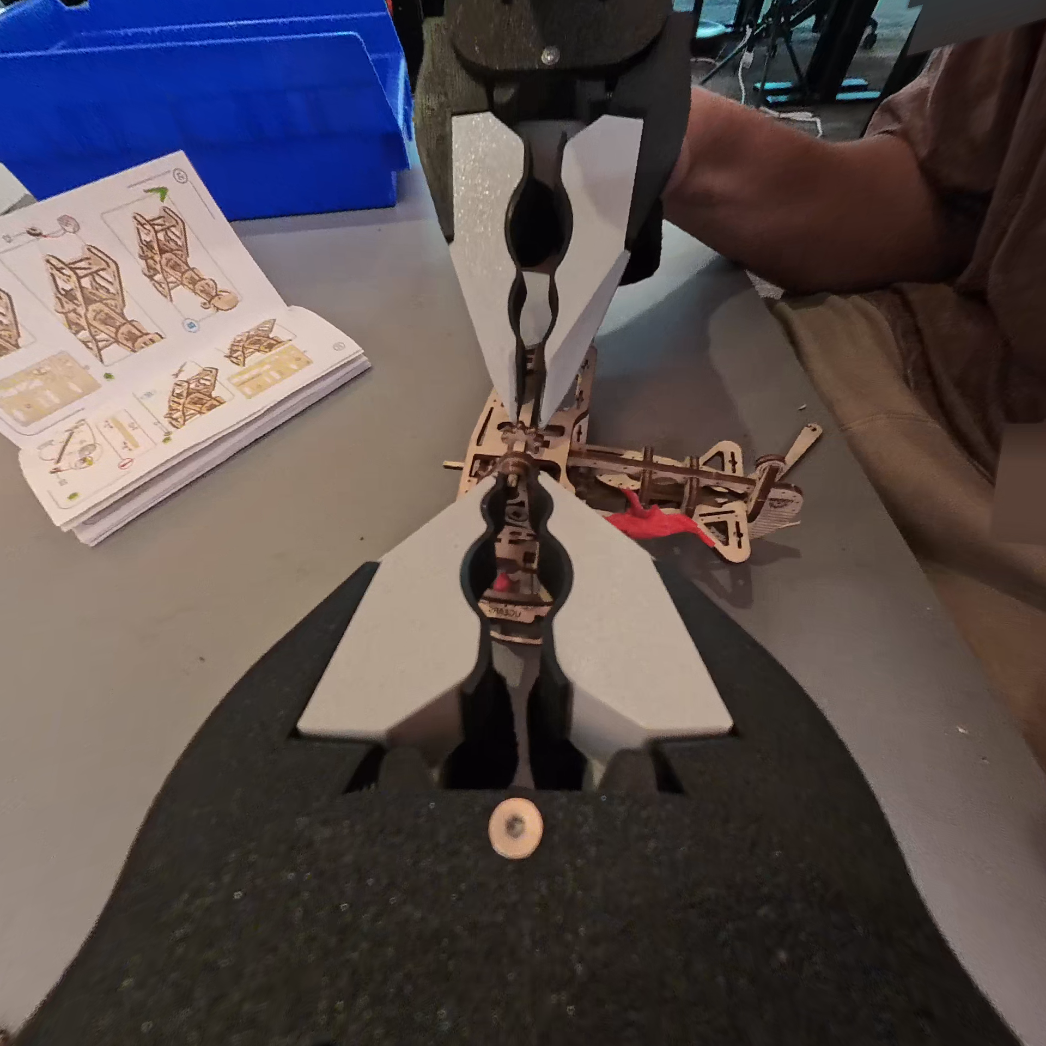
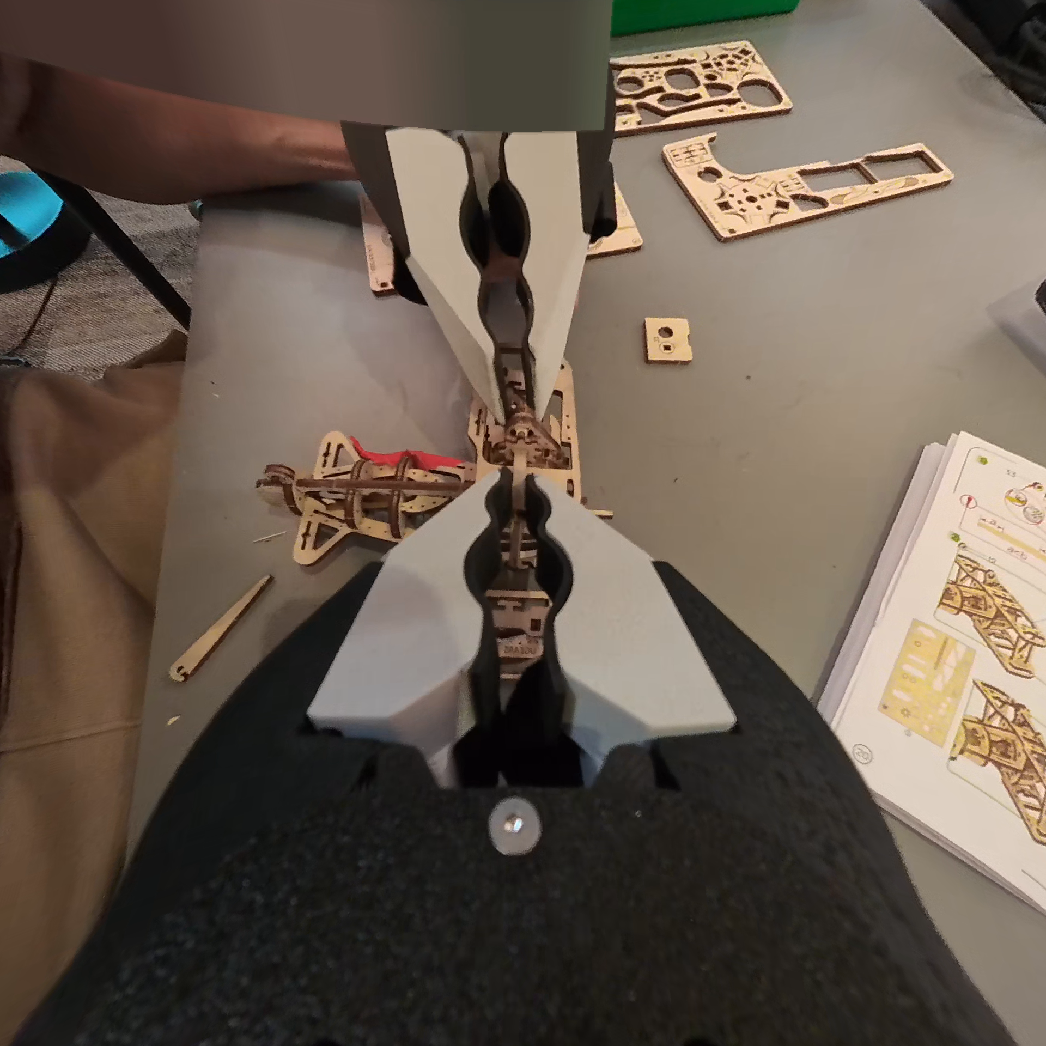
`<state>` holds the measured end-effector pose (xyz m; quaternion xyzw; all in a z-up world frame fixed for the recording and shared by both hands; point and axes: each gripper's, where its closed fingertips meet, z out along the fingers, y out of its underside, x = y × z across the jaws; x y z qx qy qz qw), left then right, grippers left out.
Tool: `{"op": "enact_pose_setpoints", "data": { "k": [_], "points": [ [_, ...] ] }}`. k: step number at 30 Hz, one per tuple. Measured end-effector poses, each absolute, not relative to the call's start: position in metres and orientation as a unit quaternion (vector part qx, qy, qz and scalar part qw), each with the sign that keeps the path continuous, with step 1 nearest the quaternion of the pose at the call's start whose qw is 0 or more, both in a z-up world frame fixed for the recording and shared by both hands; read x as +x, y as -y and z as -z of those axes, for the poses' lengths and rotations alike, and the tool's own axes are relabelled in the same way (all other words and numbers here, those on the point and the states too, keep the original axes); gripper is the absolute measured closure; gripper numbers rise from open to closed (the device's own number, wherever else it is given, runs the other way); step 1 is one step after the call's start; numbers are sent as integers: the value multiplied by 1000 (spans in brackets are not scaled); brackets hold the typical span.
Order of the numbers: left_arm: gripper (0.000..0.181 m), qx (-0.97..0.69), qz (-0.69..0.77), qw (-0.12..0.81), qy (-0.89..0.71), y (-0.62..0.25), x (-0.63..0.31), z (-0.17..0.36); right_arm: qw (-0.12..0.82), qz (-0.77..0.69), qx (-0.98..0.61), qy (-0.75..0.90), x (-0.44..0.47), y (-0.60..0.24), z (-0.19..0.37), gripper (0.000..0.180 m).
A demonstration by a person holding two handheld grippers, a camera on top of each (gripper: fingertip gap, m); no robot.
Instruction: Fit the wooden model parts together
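Left wrist view: left tool [image 1: 516,481] at centre frame is clamped on the model's [image 1: 651,481] nose shaft, steadying it over the tabletop [image 1: 283,594]. Right tool [image 1: 529,421] comes from above, pinching a small hub [image 1: 522,437] right at that shaft, probably to press it on.

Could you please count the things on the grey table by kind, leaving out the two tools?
Wooden plane model: 1
Punched-out wooden sheets: 3
Small square wooden piece: 1
Pointed wooden stick: 1
Instruction booklet: 1
Blue bin: 1
Total: 8
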<state>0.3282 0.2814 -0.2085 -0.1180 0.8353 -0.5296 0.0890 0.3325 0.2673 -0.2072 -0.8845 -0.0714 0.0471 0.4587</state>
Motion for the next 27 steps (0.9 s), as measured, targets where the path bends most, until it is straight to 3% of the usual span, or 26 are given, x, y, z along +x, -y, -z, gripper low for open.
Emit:
{"op": "enact_pose_setpoints", "data": {
  "k": [6,15,27],
  "points": [
    [177,-98,496,129,-853,-281,328,215,438,-50,-894,83,333,-266,211,177],
    [180,-41,308,164,-936,-292,330,219,438,-22,-893,100,333,-273,210,177],
    [181,-36,258,152,-954,-286,335,219,470,-31,-878,84,339,-271,209,178]
  ]
}}
